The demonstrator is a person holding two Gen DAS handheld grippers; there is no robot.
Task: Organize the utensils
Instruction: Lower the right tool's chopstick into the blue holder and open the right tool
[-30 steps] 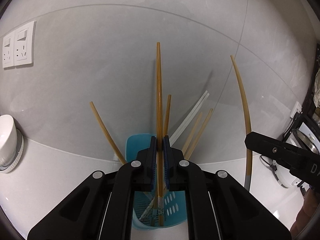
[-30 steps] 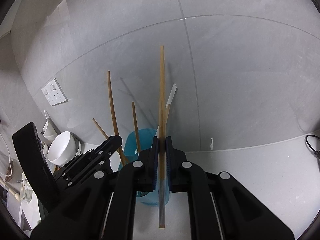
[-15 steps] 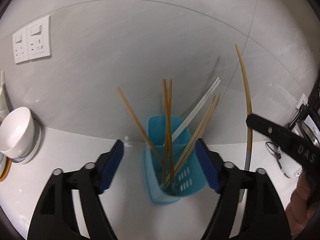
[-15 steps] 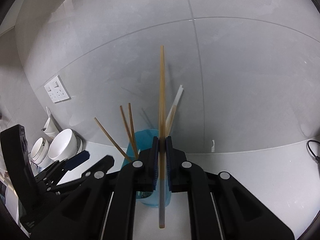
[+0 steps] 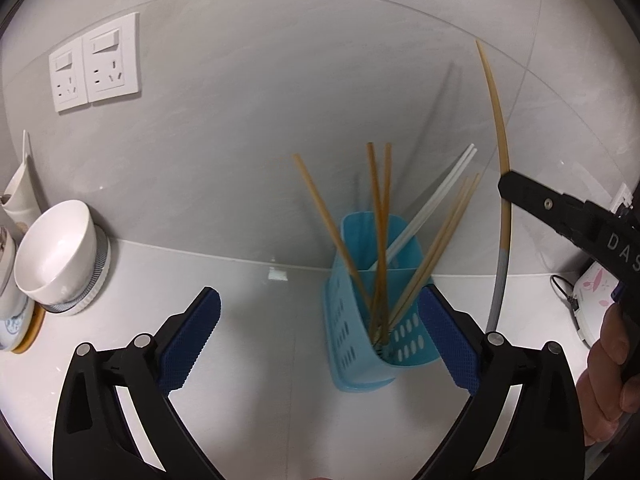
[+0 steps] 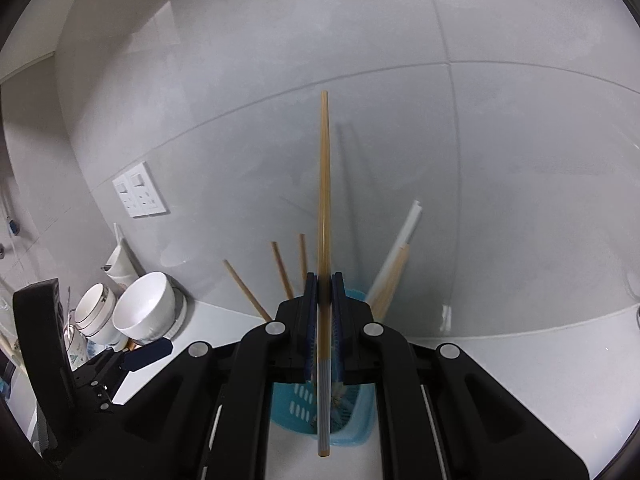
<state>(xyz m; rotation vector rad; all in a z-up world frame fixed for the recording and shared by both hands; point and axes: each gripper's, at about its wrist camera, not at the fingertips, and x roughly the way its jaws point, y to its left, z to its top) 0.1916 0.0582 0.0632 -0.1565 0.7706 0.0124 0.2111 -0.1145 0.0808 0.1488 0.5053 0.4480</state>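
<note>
Right hand-held gripper (image 6: 325,312) clamps our chopstick (image 6: 324,208); a tilted entry could tip the holder (image 5: 376,312) off the counter (image 5: 256,320).

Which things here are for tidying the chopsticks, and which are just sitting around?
For the job: blue holder, chopsticks in it, chopstick in the right gripper, the opening, empty left gripper.

Just sitting around: white bowl, wall sockets, cups.
</note>
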